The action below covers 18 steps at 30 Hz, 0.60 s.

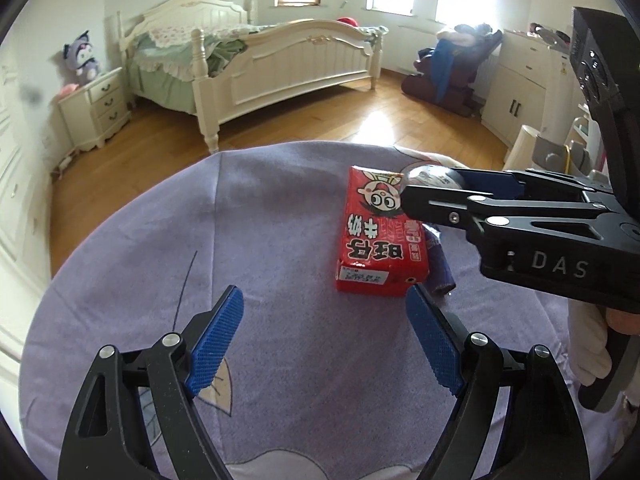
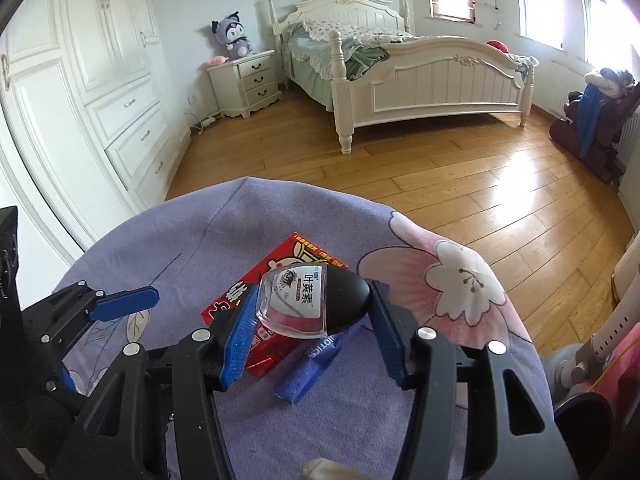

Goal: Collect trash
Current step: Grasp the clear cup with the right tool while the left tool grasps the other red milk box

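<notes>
A red milk carton [image 1: 378, 236] lies flat on the purple cloth-covered table [image 1: 260, 240]. My left gripper [image 1: 324, 344] is open and empty, just in front of the carton. My right gripper [image 2: 312, 324] is shut on a small clear eye-drop bottle [image 2: 308, 300] with a black cap, held above the carton [image 2: 280, 280]. A blue sachet [image 2: 316, 360] lies beside the carton, under the bottle; it also shows in the left wrist view [image 1: 440, 268]. The right gripper [image 1: 432, 188] reaches in from the right in the left wrist view.
The table edge drops to a wooden floor [image 2: 460, 192]. A white bed [image 1: 280, 60] stands across the room, a nightstand [image 1: 96, 108] with a plush toy beside it. White wardrobes [image 2: 80, 80] line the left wall. A white bin [image 1: 524, 144] stands at right.
</notes>
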Available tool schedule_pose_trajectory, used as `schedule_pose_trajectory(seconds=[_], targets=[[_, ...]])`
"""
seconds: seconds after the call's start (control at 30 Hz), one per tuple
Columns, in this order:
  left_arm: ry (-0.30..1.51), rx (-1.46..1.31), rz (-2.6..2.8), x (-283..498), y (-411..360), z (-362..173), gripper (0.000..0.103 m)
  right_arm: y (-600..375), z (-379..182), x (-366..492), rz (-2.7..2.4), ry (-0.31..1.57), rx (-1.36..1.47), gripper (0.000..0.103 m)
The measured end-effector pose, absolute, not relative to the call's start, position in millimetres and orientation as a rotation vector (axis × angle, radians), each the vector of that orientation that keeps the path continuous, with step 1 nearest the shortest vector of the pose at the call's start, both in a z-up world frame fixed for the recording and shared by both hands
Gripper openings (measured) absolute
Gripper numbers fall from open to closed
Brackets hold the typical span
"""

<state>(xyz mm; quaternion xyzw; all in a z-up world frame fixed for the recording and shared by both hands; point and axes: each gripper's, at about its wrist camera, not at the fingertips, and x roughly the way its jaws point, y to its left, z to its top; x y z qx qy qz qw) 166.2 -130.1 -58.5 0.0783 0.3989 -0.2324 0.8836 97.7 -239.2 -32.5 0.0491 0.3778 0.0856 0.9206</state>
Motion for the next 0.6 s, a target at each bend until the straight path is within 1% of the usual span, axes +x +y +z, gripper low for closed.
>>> schedule_pose_trajectory(seconds=[0.17, 0.3, 0.33, 0.37, 0.4, 0.43, 0.47, 0.6], targets=[[0.821, 0.158, -0.523, 174, -146, -56, 0.083, -263, -28, 76, 0.15, 0.755, 0.177, 0.054], [0.848, 0.139, -0.528, 191, -161, -61, 0.082, -274, -27, 62, 0.137, 0.748, 0.211, 0.054], [0.858, 0.136, -0.525, 195, -164, -63, 0.078, -276, -27, 59, 0.135, 0.748, 0.212, 0.054], [0.867, 0.134, -0.525, 199, -166, -65, 0.071, -276, -27, 56, 0.13, 0.746, 0.207, 0.054], [0.879, 0.131, -0.523, 203, -168, -68, 0.068, -277, -27, 53, 0.123, 0.744, 0.201, 0.053], [0.895, 0.124, -0.52, 206, -170, -71, 0.059, -278, -28, 51, 0.123, 0.743, 0.205, 0.053], [0.906, 0.117, -0.514, 211, -170, -72, 0.055, -280, -28, 49, 0.128, 0.745, 0.213, 0.054], [0.893, 0.073, -0.49, 214, -164, -70, 0.054, -282, -29, 44, 0.128, 0.737, 0.227, 0.053]])
